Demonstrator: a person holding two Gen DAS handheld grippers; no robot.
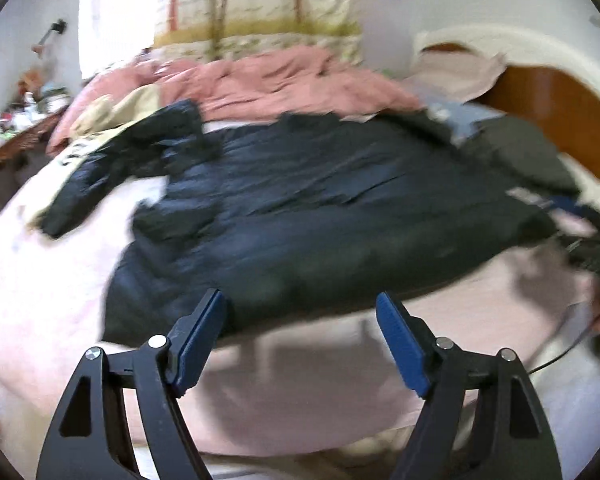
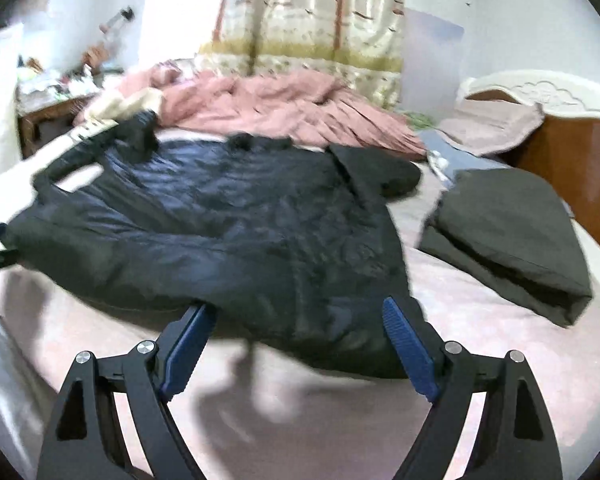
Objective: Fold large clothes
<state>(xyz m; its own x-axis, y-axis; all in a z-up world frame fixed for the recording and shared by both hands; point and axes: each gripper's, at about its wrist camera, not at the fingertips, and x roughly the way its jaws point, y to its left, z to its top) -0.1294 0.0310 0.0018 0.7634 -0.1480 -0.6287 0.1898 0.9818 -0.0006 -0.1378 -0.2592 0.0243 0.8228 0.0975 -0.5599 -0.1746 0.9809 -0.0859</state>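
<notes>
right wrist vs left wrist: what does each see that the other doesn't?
Right wrist only: the whole folded dark-green garment lying apart from the jacket, and the open right gripper.
Left wrist only: the open left gripper and a dark cable at the right edge.
Both: the dark puffy jacket spread on the pink bedsheet, the rumpled pink blanket, the curtain, the wooden headboard. Nothing lies between either gripper's pads.

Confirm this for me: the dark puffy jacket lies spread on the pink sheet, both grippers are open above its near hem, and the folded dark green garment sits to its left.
One slip: the folded dark green garment sits to the right of the dark puffy jacket, as the right wrist view shows. The rest holds: jacket spread on the pink sheet, left gripper and right gripper open.
</notes>
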